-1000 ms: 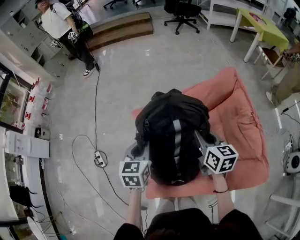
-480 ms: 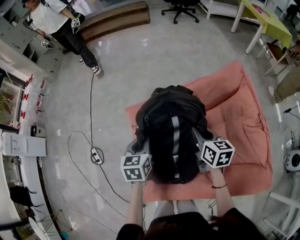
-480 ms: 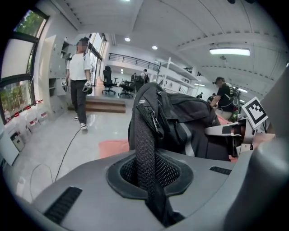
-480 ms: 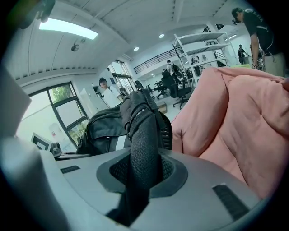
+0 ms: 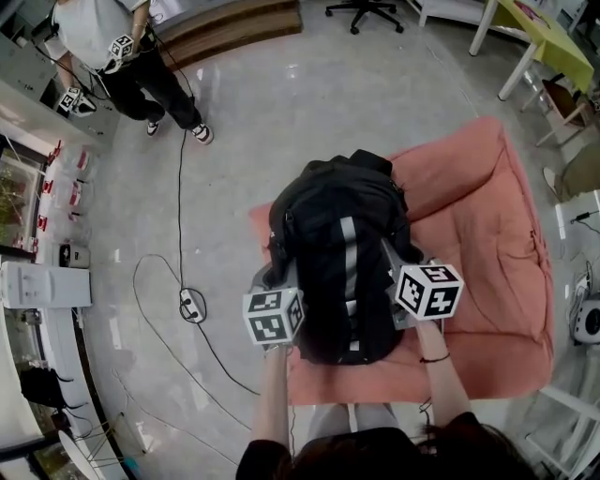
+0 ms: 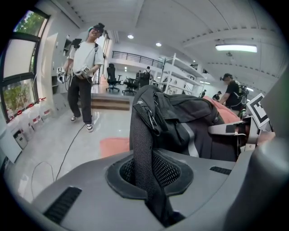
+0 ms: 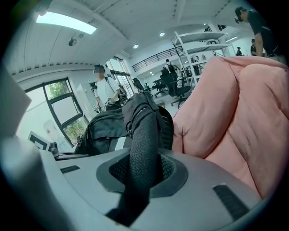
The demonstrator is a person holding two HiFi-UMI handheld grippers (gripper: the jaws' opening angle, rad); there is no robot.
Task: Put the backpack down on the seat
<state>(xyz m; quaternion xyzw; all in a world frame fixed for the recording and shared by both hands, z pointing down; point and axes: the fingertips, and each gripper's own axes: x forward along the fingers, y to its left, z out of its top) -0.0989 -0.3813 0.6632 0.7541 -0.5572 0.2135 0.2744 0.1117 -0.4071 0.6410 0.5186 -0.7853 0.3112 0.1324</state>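
A black backpack (image 5: pixel 337 244) with a grey stripe hangs upright over the front left part of the pink cushioned seat (image 5: pixel 478 244). Whether its base touches the cushion is hidden. My left gripper (image 5: pixel 268 281) is at the pack's left side, shut on a black mesh shoulder strap (image 6: pixel 141 144) that runs up between the jaws. My right gripper (image 5: pixel 397 264) is at the pack's right side, shut on the other mesh strap (image 7: pixel 143 149). In the right gripper view the pink seat (image 7: pixel 226 117) rises close on the right.
A person (image 5: pixel 112 47) stands on the shiny floor at the far left. A cable with a power strip (image 5: pixel 190 305) lies left of the seat. An office chair (image 5: pixel 361 9) and a yellow-green table (image 5: pixel 544 37) stand behind. Shelves line the left wall.
Both grippers have come down with the backpack toward the pink seat. Both grips on the straps are unchanged. The person in the background has walked a little.
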